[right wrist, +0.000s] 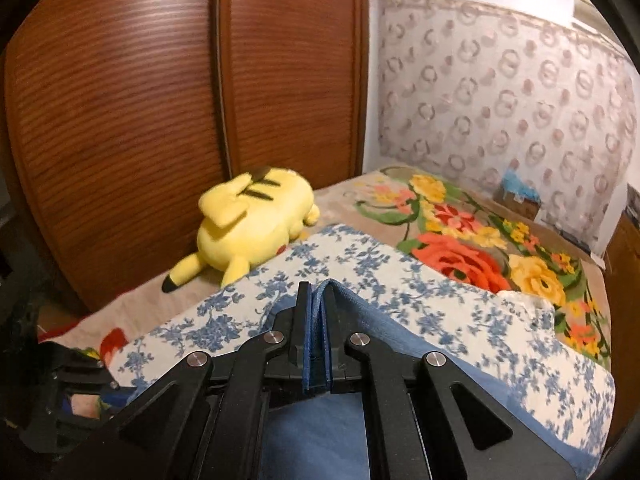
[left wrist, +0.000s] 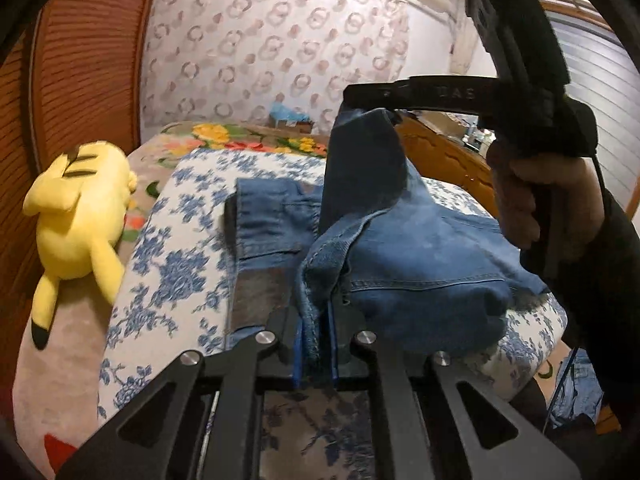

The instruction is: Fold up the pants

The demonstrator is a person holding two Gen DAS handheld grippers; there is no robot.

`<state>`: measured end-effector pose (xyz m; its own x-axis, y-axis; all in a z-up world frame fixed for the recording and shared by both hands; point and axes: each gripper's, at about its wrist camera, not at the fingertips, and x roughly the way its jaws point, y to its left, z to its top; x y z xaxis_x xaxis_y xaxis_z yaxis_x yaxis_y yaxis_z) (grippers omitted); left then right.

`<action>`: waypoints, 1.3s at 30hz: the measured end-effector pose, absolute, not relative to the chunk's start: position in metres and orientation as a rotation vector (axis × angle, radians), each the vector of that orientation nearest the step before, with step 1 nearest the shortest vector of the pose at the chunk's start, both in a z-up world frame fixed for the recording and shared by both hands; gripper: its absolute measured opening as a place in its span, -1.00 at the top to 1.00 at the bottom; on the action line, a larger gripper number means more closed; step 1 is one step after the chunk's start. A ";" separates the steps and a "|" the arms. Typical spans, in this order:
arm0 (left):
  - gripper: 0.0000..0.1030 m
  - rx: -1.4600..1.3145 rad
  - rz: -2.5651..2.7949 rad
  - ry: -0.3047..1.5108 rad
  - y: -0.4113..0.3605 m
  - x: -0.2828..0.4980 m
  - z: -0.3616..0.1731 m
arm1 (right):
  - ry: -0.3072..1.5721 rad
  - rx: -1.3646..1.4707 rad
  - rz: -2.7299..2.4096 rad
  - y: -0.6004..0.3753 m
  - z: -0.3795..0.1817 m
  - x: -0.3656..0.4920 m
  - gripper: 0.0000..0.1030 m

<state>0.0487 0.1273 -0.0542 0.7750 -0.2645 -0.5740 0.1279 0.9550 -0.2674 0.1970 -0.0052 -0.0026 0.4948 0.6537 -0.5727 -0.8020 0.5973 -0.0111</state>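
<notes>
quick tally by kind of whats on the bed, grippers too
jeans: 1
yellow plush toy: 1
blue floral cloth: 1
grippers: 2, left gripper and right gripper, both shut on the jeans
total: 5

One pair of jeans [left wrist: 420, 248], one plush toy [left wrist: 80, 216].

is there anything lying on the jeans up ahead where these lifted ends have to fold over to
Nothing visible does. Both grippers, left gripper and right gripper, are shut on the jeans. The flat waistband part ahead is bare; the yellow plush toy lies off to the side on the floral blanket.
</notes>
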 end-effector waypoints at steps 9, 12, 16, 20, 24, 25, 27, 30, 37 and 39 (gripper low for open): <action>0.73 -0.216 -0.154 0.663 0.147 0.042 -0.059 | 0.630 -0.336 0.885 0.043 -0.036 0.218 0.96; 0.68 -0.210 -0.137 0.666 0.153 0.039 -0.058 | 0.635 -0.342 0.882 0.053 -0.040 0.221 0.96; 0.49 -0.186 -0.110 0.678 0.157 0.041 -0.056 | 0.655 -0.327 0.871 0.057 -0.042 0.225 0.79; 0.30 -0.167 -0.110 0.682 0.153 0.044 -0.055 | 0.625 -0.290 0.871 0.046 -0.035 0.222 0.32; 0.23 -0.158 -0.115 0.679 0.148 0.047 -0.053 | 0.600 -0.288 0.854 0.027 -0.027 0.212 0.27; 0.23 -0.156 -0.110 0.677 0.147 0.047 -0.053 | 0.586 -0.288 0.849 0.019 -0.025 0.207 0.27; 0.23 -0.154 -0.106 0.677 0.144 0.049 -0.052 | 0.578 -0.276 0.845 0.002 -0.022 0.199 0.27; 0.23 -0.157 -0.106 0.687 0.140 0.053 -0.053 | 0.575 -0.255 0.838 -0.023 -0.022 0.189 0.26; 0.23 -0.140 -0.112 0.698 0.126 0.062 -0.055 | 0.576 -0.193 0.772 -0.094 -0.029 0.169 0.15; 0.23 -0.133 -0.120 0.701 0.119 0.065 -0.055 | 0.575 -0.188 0.755 -0.108 -0.030 0.166 0.07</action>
<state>0.0649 0.1189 -0.0552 0.7579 -0.1544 -0.6339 0.0650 0.9846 -0.1621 0.1660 -0.1075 -0.0303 0.5838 0.5928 -0.5547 -0.6927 0.7201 0.0405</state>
